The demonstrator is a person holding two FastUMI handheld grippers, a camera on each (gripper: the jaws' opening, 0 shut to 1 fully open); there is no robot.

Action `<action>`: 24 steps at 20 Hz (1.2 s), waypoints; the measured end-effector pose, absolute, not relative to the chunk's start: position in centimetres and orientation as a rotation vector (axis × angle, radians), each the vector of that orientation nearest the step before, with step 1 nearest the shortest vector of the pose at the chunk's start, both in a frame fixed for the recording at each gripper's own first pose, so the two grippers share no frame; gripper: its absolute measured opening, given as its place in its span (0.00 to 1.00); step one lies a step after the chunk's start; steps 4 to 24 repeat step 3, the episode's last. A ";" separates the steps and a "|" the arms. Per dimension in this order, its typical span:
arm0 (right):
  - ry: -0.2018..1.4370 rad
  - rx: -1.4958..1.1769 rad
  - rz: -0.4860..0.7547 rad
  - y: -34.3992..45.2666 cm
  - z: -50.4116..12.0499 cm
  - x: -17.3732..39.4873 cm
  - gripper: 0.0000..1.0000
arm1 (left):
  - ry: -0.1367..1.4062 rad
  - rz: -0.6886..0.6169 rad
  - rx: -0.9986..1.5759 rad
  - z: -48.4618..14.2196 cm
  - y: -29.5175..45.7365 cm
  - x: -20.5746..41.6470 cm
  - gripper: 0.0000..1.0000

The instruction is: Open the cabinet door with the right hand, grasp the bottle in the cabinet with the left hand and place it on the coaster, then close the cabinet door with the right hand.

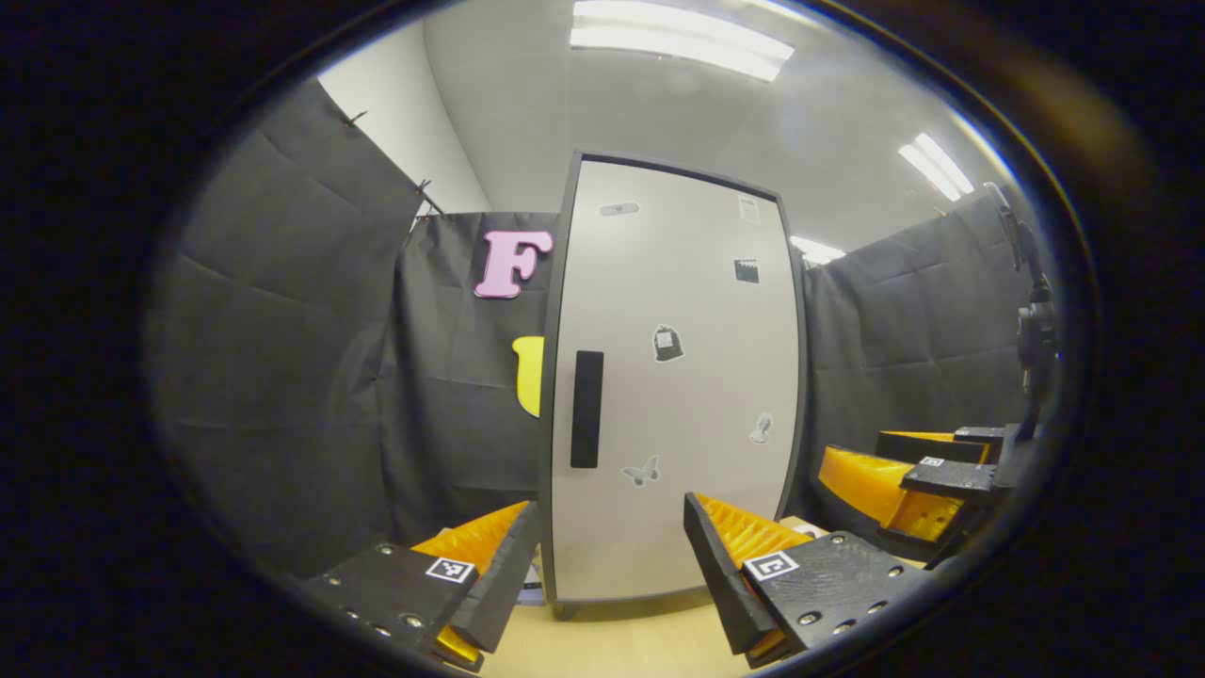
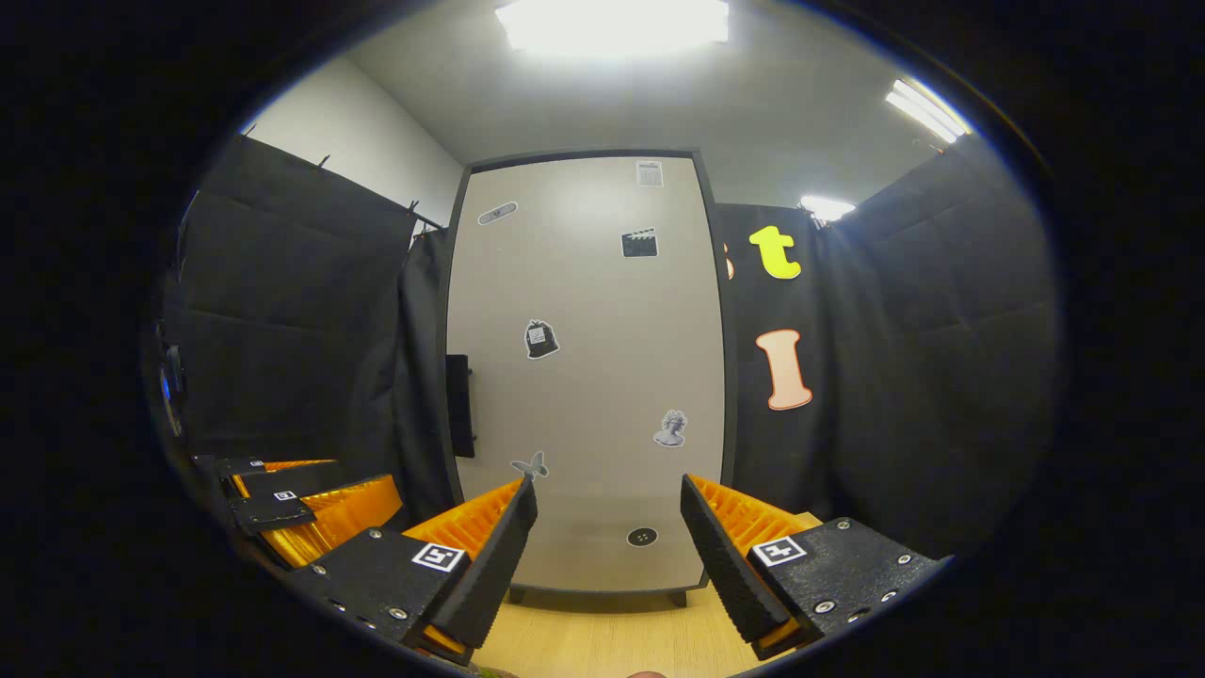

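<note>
A tall pale cabinet (image 1: 673, 377) with a dark frame stands on the wooden table, its door shut and dotted with small stickers. A black vertical handle (image 1: 586, 409) sits on the door's left edge. My left gripper (image 1: 612, 565) is open in front of the door's lower part, a short way off. The same cabinet (image 2: 588, 377) faces me in the right gripper view, with its handle (image 2: 458, 405) at the left edge. My right gripper (image 2: 607, 551) is open too, apart from the door. The right gripper (image 1: 927, 480) also shows at the right of the left gripper view.
The light wooden tabletop (image 2: 602, 640) runs up to the cabinet's feet. Black cloth walls close in on both sides and behind. The left gripper (image 2: 282, 504) shows at the lower left of the right gripper view. A dark stand (image 1: 1031, 320) rises at the far right.
</note>
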State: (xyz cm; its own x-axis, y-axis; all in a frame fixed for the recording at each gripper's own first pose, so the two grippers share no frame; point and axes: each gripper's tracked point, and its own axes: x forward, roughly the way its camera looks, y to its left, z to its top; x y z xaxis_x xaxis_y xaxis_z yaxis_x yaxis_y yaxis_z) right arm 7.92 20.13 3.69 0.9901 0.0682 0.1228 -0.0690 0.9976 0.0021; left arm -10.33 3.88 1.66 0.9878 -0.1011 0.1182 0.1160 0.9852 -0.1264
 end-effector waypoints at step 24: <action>-0.118 0.013 0.062 19.6 3.5 7.9 0.95 | -0.128 -0.122 -0.141 1.9 3.3 -10.5 0.93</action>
